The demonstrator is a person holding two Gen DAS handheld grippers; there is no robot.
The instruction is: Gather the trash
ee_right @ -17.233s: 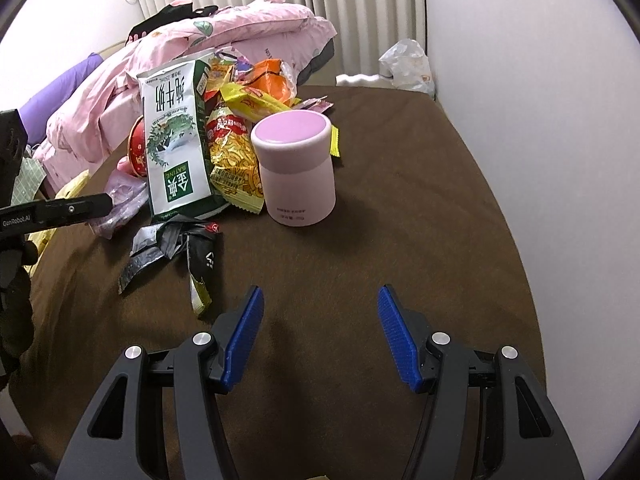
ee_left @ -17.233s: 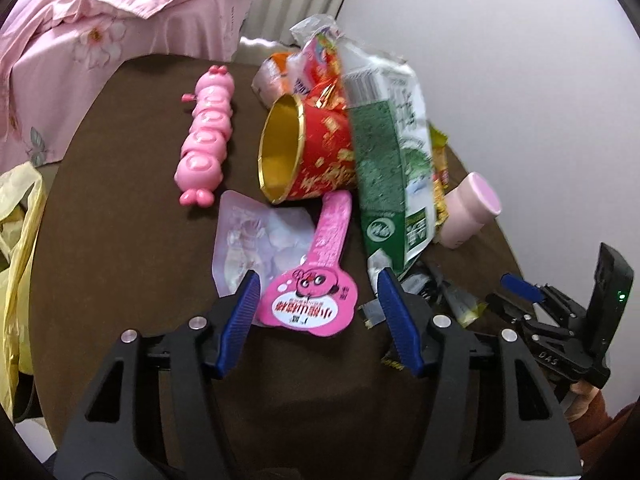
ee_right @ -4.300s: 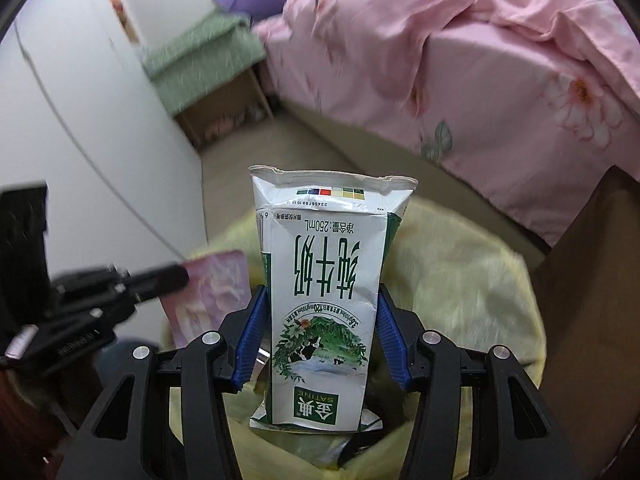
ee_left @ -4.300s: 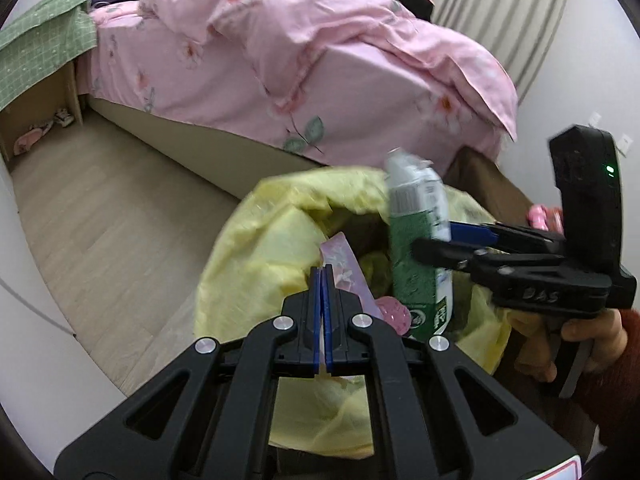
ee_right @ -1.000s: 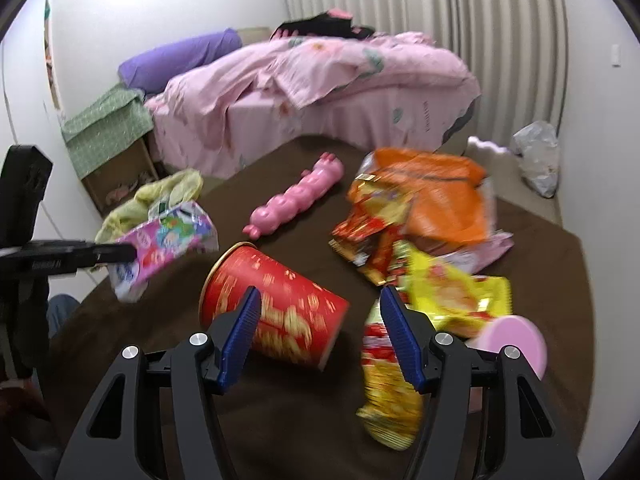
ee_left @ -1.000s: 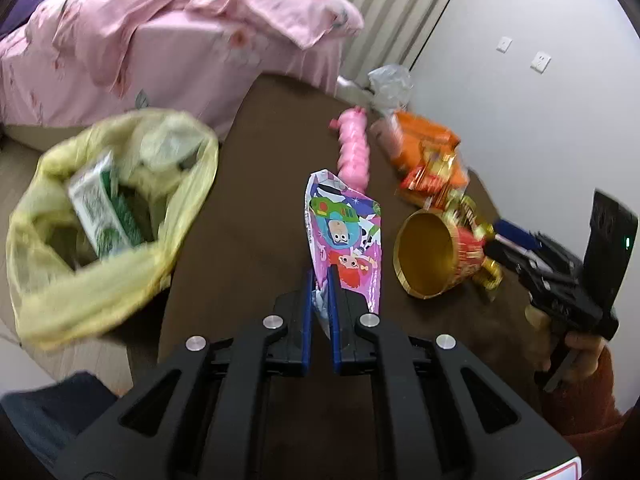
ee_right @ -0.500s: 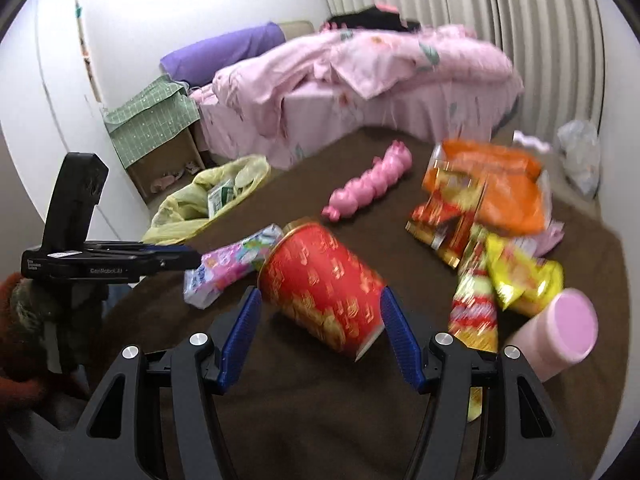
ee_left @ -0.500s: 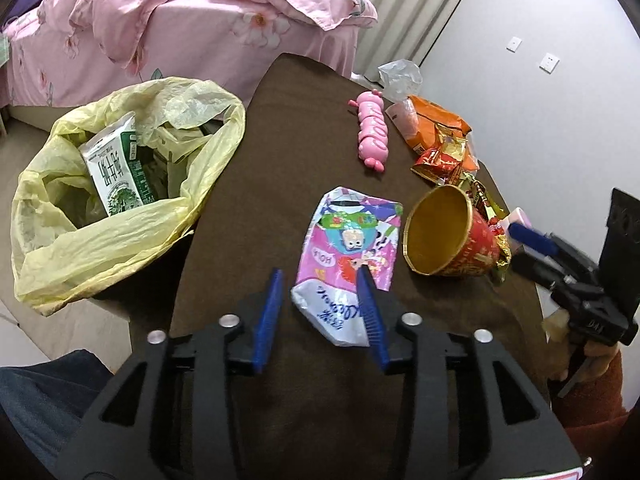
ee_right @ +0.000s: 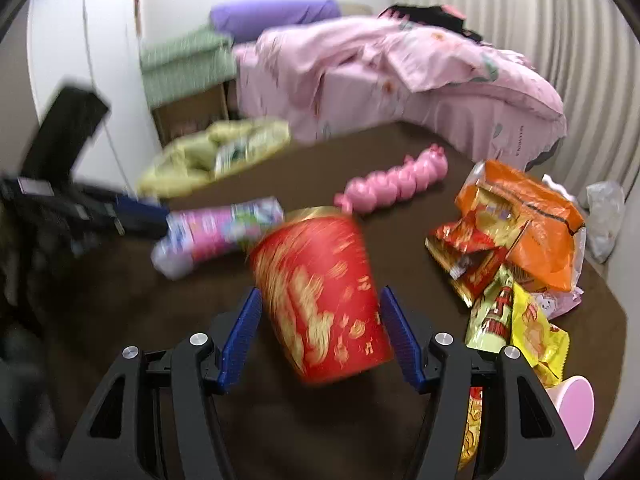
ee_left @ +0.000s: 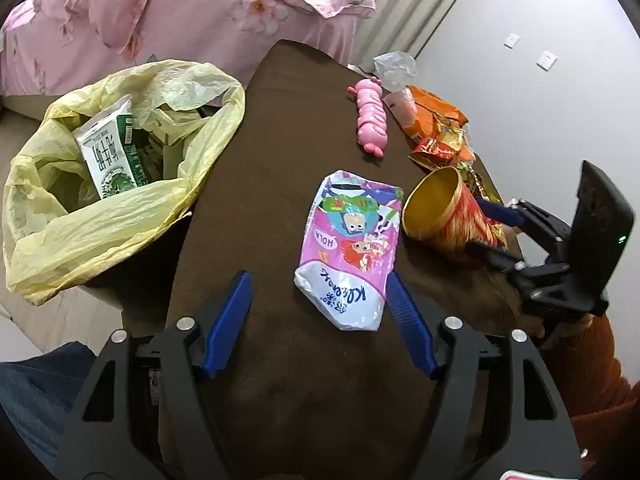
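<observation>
Brown cloth with a soft, short nap covers the table [ee_left: 280, 152], and most of the trash lies on it. The left gripper [ee_left: 320, 320] has its jaws opening, and the pink snack pouch [ee_left: 352, 248], a glossy crinkled plastic film with cartoon prints and a white end, lies flat on the cloth between its blue ribbed pads [ee_left: 228, 320] without being pressed. Ahead and to the right of this claw, the red paper cup [ee_left: 448, 216] lies on its side, a cone shape with a gold lining and gold marks. The right gripper [ee_right: 320, 336] stands wide apart around this cup [ee_right: 324, 296]; its pads are just beside the cup wall, but the picture is blurred and I cannot tell if they touch it. Far ahead of the left claw lies a pink segmented toy [ee_left: 372, 120] of smooth plastic. To the right of the right claw is a heap of shiny foil wrappers [ee_right: 512, 232], orange, red and yellow, and a pink round container [ee_right: 576, 412] at the edge. Left of the left claw, beside the table, hangs the thin yellow plastic bag [ee_left: 120, 208], open and wrinkled, with a green and white milk carton [ee_left: 112, 152] inside. Behind all this is a bed [ee_right: 400, 80] with a rumpled pink cover.
</observation>
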